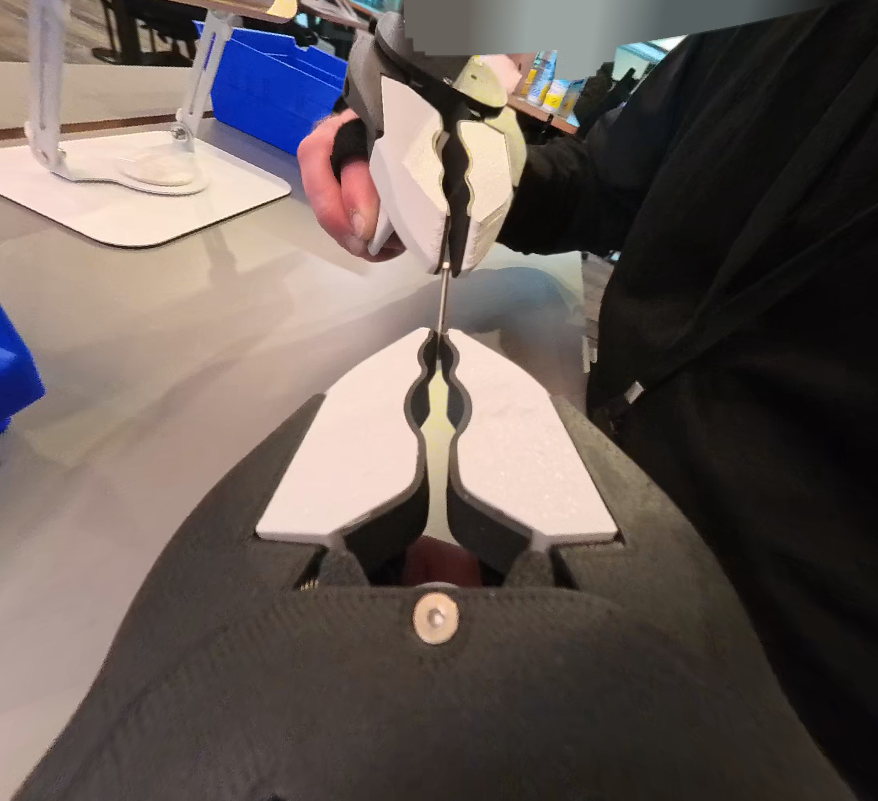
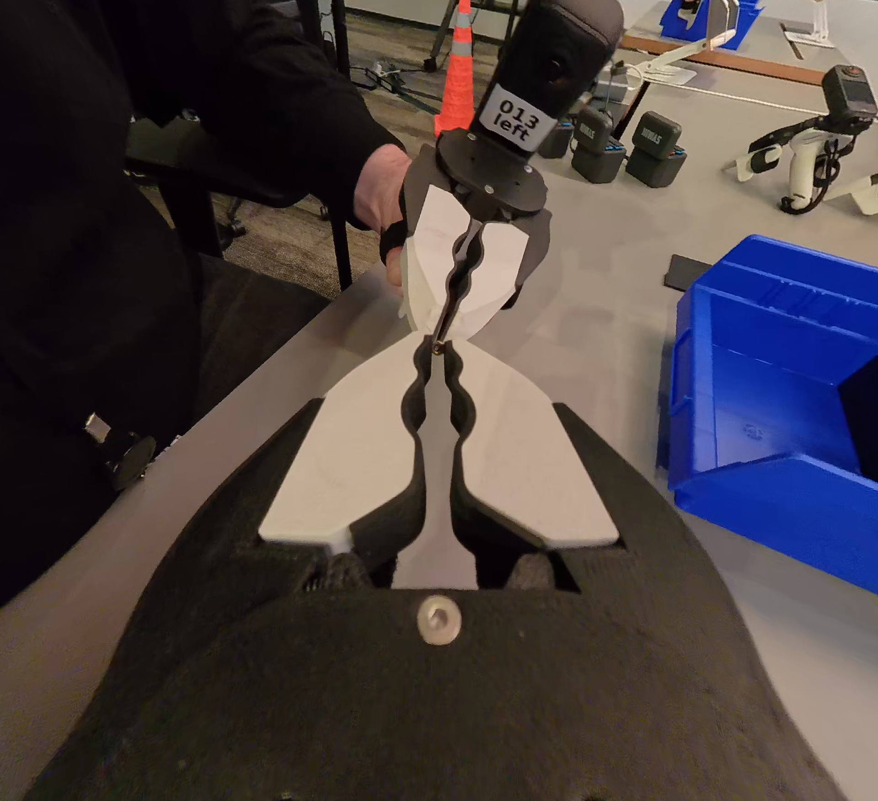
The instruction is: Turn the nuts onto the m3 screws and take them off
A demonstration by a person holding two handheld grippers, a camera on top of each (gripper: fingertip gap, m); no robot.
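In the left wrist view my left gripper [image 1: 438, 337] is shut on the near end of a thin metal m3 screw [image 1: 443, 298], held above the grey table [image 1: 190, 350]. The screw runs straight to my right gripper [image 1: 446, 266], which faces it tip to tip. In the right wrist view my right gripper [image 2: 437, 347] is shut on a small brass-coloured nut [image 2: 438, 348] at the screw's end. The left gripper [image 2: 441, 332] sits just beyond it, closed, with the screw mostly hidden between its fingers. A bare hand holds each gripper.
A blue bin [image 2: 779, 398] stands right of the grippers, another blue bin [image 1: 271, 94] at the back beside a white stand [image 1: 142, 189]. The person's black-clad body [image 1: 736, 303] is close by. An orange cone [image 2: 458, 61], dark cases [image 2: 655, 156] and a spare gripper [image 2: 817, 151] are farther off.
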